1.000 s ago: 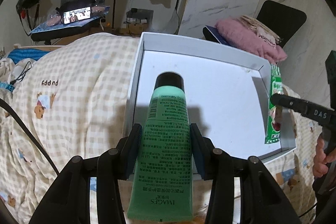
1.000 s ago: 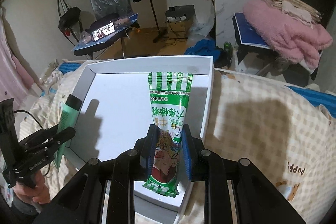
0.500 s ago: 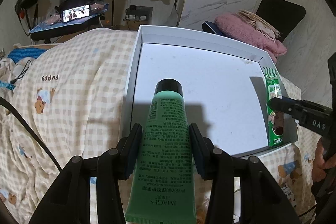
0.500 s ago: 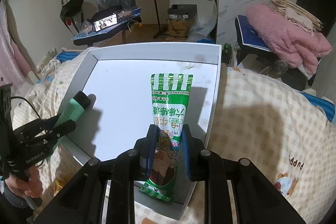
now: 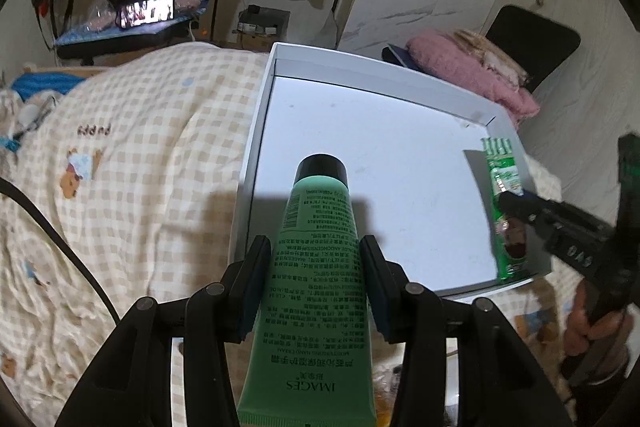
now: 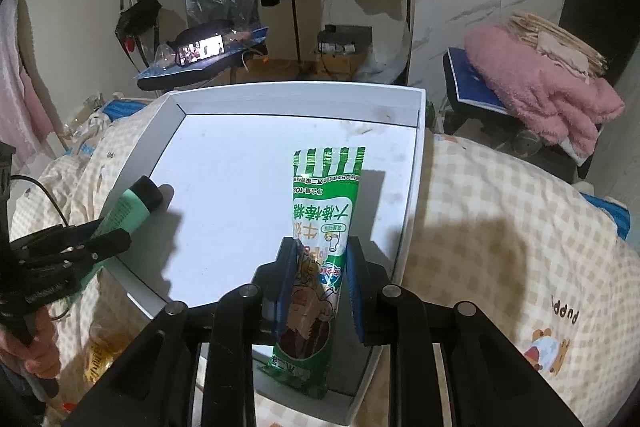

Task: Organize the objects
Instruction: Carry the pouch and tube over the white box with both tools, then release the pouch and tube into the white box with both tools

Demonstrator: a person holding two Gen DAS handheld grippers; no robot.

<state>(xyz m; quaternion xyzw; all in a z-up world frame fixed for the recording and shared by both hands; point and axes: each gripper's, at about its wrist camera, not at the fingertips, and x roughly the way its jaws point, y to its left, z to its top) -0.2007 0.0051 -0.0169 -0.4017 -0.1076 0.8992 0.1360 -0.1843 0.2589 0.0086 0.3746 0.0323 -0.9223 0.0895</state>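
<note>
A green hand-cream tube (image 5: 316,267) with a black cap is clamped between the pads of my left gripper (image 5: 316,247); its cap end hangs over the near left part of a shallow white tray (image 5: 384,167). My right gripper (image 6: 322,247) is shut on a green snack packet (image 6: 326,195), which stretches over the tray (image 6: 240,187) near its right wall. In the right wrist view the tube (image 6: 132,207) and left gripper (image 6: 108,241) show at the tray's left rim. In the left wrist view the packet (image 5: 505,195) and right gripper (image 5: 510,201) sit at the tray's right side.
The tray lies on a bed with a beige checked quilt (image 5: 132,167). A pink blanket (image 6: 544,91) is piled on a chair beyond the bed. A phone (image 6: 202,49) glows on a stand at the back. A hand (image 6: 32,347) grips the left tool's handle.
Both grippers have drawn back a little toward the tray's near edge, keeping their objects; the tube's cap and the packet's top sit lower over the tray floor than before.
</note>
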